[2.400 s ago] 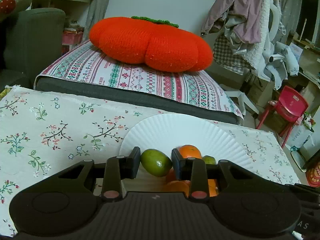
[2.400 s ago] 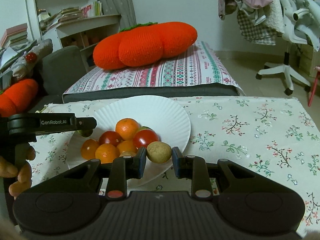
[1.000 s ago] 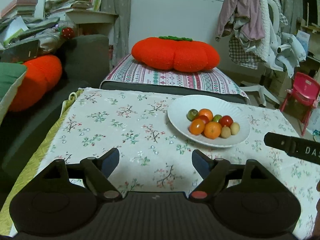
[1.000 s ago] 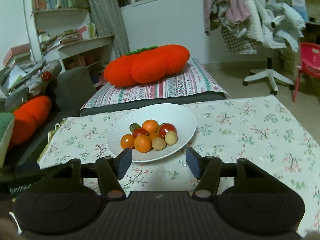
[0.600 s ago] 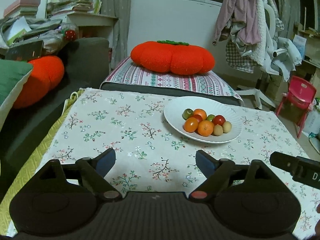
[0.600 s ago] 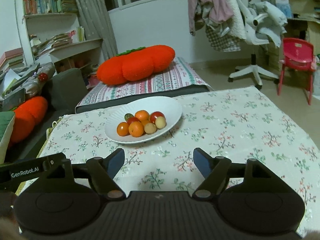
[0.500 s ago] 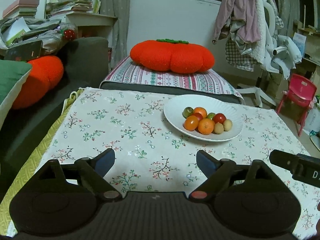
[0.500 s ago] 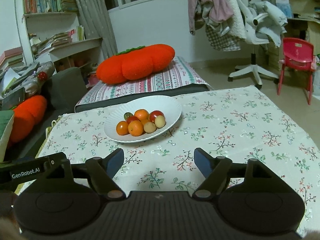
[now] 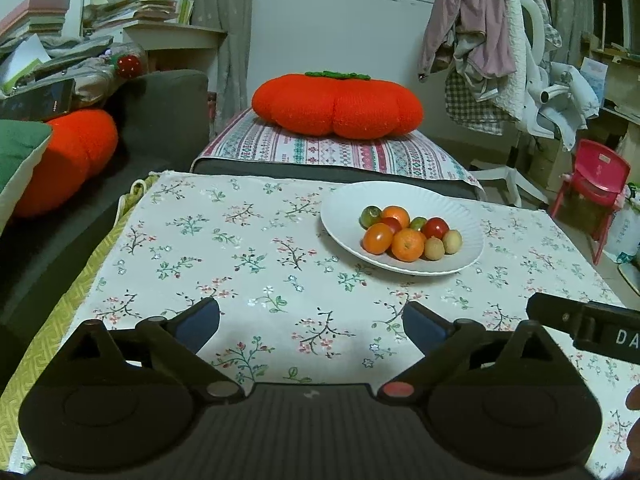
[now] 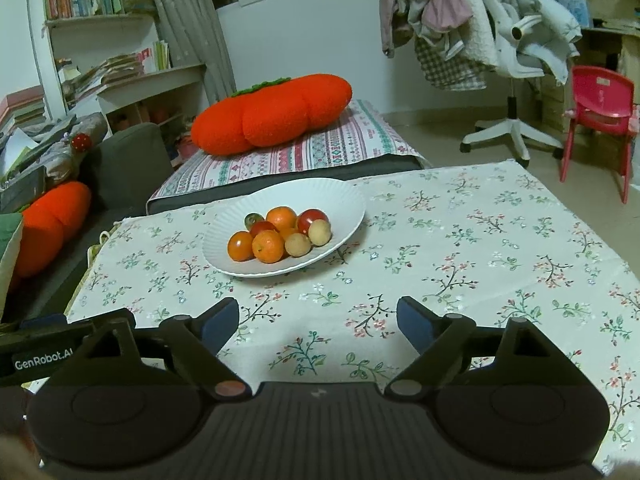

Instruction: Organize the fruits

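One white plate (image 9: 468,236) on the flowered desk (image 9: 248,264) holds nine small round fruits (image 9: 408,244), no long axis: three orange, two red, two green, two tan. Left tool (image 9: 310,322) and right tool (image 10: 318,320) hover near, both opening, spread wide, nothing between.

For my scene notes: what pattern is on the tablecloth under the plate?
White tablecloth with small floral sprigs; clearest in the right wrist view.
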Action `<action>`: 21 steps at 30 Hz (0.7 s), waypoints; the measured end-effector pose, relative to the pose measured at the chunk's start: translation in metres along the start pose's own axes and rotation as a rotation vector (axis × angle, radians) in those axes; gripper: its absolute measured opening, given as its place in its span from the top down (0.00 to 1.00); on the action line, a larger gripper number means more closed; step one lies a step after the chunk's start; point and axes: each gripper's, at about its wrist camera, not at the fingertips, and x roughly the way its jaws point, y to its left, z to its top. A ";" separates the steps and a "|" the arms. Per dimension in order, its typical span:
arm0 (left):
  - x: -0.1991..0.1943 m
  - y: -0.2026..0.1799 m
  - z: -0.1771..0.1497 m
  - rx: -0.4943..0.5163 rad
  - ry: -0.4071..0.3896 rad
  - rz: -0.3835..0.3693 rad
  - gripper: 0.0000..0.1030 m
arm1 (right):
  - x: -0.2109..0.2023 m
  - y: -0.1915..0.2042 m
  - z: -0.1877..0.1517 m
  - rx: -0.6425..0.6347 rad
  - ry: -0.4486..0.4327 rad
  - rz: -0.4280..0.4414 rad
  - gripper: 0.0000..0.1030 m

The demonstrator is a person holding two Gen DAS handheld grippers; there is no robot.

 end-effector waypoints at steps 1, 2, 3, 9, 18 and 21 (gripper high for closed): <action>0.000 0.001 0.000 -0.002 0.000 0.001 0.08 | 0.000 0.000 0.000 0.002 0.000 -0.001 0.17; 0.000 0.001 0.000 -0.005 0.001 0.001 0.07 | -0.001 0.000 0.000 0.004 0.001 -0.001 0.16; -0.001 0.001 0.000 -0.006 0.000 0.001 0.07 | -0.001 -0.001 0.000 0.007 0.001 -0.001 0.15; -0.002 0.000 0.001 -0.004 -0.010 0.001 0.06 | -0.002 -0.002 0.001 0.016 0.001 -0.002 0.07; -0.001 0.000 0.001 -0.008 -0.003 -0.004 0.06 | 0.000 -0.002 0.001 0.000 0.012 -0.003 0.01; -0.001 -0.001 0.001 -0.011 -0.004 -0.006 0.06 | 0.001 -0.001 0.001 -0.008 0.018 -0.005 0.01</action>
